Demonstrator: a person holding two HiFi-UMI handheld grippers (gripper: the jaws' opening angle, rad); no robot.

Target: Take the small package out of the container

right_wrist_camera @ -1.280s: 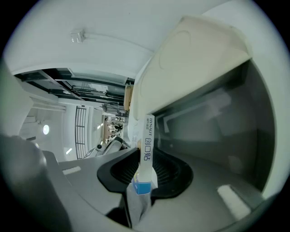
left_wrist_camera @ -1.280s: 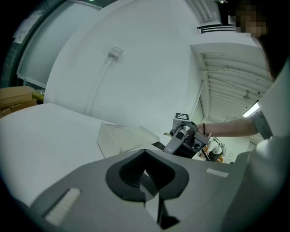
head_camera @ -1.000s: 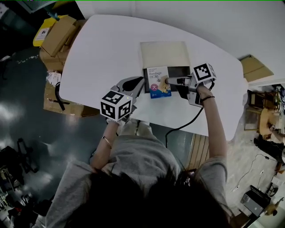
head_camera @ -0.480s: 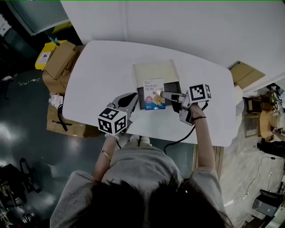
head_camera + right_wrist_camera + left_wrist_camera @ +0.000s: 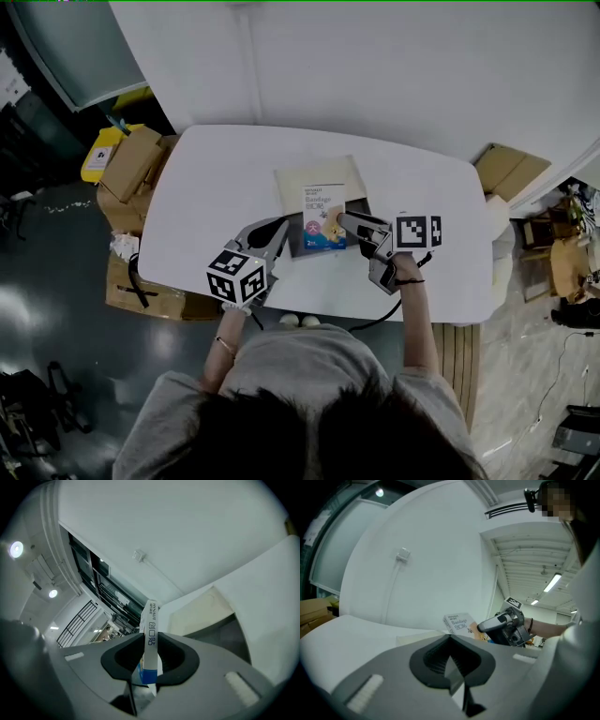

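The lifting-out step is judged to be in hand. The bandage box (image 5: 323, 217) is clamped edge-on between the jaws of the right gripper (image 5: 343, 222) and appears raised over the dark container (image 5: 361, 208), beside its beige lid (image 5: 319, 173). The left gripper (image 5: 279, 229) is closed on nothing, near the container. Next, the box is probably to be carried aside and set on the white table (image 5: 216, 178). The container's inside is mostly hidden by the box and gripper.
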